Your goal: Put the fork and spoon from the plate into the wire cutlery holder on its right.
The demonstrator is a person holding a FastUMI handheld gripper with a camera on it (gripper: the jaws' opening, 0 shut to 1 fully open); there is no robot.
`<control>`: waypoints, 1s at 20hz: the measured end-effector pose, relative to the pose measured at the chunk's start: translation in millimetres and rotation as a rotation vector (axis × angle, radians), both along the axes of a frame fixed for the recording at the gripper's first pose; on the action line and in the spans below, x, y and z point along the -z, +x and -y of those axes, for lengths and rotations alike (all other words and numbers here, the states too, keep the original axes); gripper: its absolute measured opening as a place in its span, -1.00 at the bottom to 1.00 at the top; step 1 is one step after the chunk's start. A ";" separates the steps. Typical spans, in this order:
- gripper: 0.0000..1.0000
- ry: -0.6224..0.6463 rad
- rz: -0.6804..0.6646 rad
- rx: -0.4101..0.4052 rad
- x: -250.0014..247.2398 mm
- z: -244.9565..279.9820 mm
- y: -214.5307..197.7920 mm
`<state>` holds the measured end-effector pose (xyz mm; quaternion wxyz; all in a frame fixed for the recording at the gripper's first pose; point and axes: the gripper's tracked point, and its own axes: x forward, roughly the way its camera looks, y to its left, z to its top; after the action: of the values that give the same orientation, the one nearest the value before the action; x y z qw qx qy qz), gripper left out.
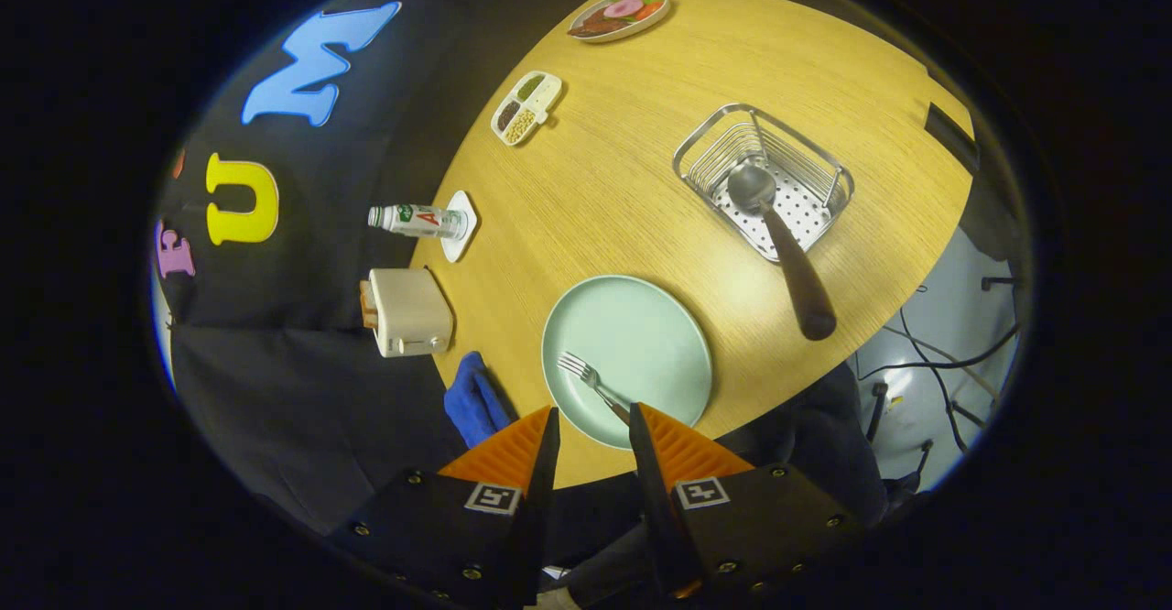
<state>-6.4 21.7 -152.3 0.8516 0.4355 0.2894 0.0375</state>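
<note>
The gripper (591, 427) hangs open and empty above the plate (641, 317), the fork (593, 381) just ahead of its fingers.

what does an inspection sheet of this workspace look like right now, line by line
surface: round wooden table, bare between the items.
job's things: fork lies on the pale green plate; spoon already stands in the wire cutlery holder, bowl down, handle leaning out over the rim.
clutter: food plate, divided snack tray, bottle on a white coaster, toaster, blue cloth, all along the table's edge.
tongs: tongs open, above the table edge, holding nothing; fork handle just ahead of one finger.
cables: several black cables on the pale floor beyond the table.
surroundings: black cloth booth wall.
</note>
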 end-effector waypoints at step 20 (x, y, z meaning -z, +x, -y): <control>-0.06 -0.439 -0.169 -0.299 72.3 -63.7 46.2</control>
<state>39.8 85.4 -224.6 0.8834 0.1948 0.4215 0.0629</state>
